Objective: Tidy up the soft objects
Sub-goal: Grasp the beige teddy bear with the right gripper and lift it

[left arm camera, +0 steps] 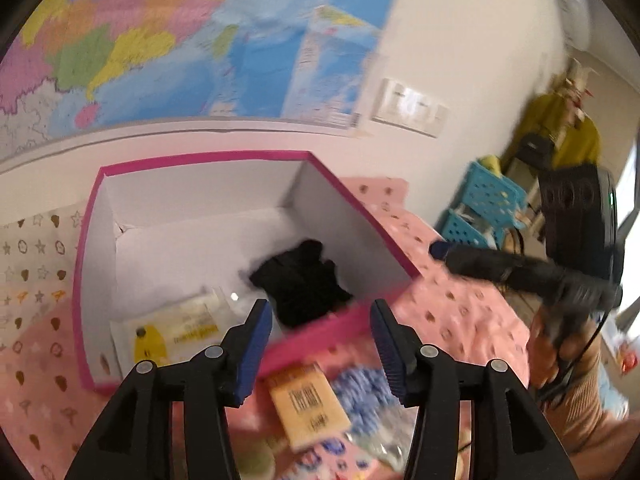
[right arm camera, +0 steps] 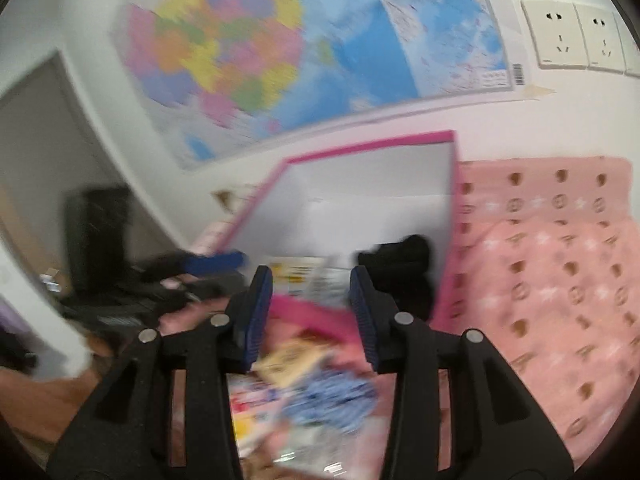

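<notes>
I am working over a bed spread with a pink patterned blanket (left arm camera: 472,312), a wall map (left arm camera: 160,40) above it. The pink-rimmed box (left arm camera: 192,162) sits on the blanket against the wall, and it already holds a black soft item (left arm camera: 304,284) in its near right corner and a flat packet with a yellow print (left arm camera: 172,336) to the left of that.

Outside the box, just in front of its near wall, lies the pile not yet sorted: a blue-and-white fluffy thing (left arm camera: 360,392), a tan packet (left arm camera: 308,408) touching it, and some clear wrapping below, too blurred to name.

My left gripper (left arm camera: 320,344) hangs over that near wall, jaws apart with nothing between them. My right gripper (right arm camera: 312,316) is the same: jaws apart, empty, above the pile.

I judge the next step to be a pick from the pile. I would lower one gripper onto the fluffy piece, pinch deep into its bulk instead of a loose edge, and keep the other gripper off to its own side so they do not collide over the box rim.
</notes>
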Demonstrator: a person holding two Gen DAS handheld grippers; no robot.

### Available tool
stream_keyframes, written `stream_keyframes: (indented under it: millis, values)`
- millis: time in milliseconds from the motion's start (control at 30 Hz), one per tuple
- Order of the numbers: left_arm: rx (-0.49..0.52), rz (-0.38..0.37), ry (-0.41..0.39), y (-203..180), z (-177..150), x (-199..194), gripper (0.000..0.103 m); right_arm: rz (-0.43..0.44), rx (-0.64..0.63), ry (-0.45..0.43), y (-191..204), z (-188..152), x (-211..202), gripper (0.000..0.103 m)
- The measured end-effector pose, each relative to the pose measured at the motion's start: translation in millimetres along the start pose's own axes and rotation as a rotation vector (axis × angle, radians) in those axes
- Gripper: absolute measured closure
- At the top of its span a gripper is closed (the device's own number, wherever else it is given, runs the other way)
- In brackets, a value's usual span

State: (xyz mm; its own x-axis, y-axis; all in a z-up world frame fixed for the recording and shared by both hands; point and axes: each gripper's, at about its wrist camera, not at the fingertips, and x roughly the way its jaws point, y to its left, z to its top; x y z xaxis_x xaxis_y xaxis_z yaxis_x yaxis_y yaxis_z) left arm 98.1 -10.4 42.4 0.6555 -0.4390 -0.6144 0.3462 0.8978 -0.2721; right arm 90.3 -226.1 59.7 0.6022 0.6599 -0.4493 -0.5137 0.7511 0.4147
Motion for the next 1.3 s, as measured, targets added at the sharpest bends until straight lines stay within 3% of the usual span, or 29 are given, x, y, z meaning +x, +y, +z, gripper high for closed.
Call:
stream_keyframes:
  millis: [133,300,467,633,867,1100,1167,1300]
  values:
    - [0.048,-0.057,0.012,-17,-24,-16,0.05,0.044,-0.024,-0.009,25,-17,-19,0.059]
    - [0.077,-0.163,0.062,-31,-63,-24,0.046,-0.034,-0.048,0.046,38,-59,-32,0.058]
    - [0.05,-0.222,0.173,-37,-102,-10,0.046,-0.107,0.085,0.172,10,-115,-26,0.058]
    - [0.003,-0.284,0.224,-39,-128,-6,0.046,-0.13,0.217,0.249,-13,-158,-19,0.058]
    - [-0.008,-0.327,0.303,-49,-149,0,0.046,-0.137,0.297,0.237,-22,-178,-23,0.056]
    - [-0.014,-0.351,0.334,-58,-152,12,0.048,-0.097,0.276,0.222,-12,-182,-18,0.054]
    - [-0.012,-0.339,0.328,-60,-151,13,0.055,-0.093,0.24,0.215,-4,-181,-19,0.07]
    - [-0.024,-0.345,0.318,-59,-149,12,0.058,-0.102,0.204,0.198,3,-178,-23,0.079]
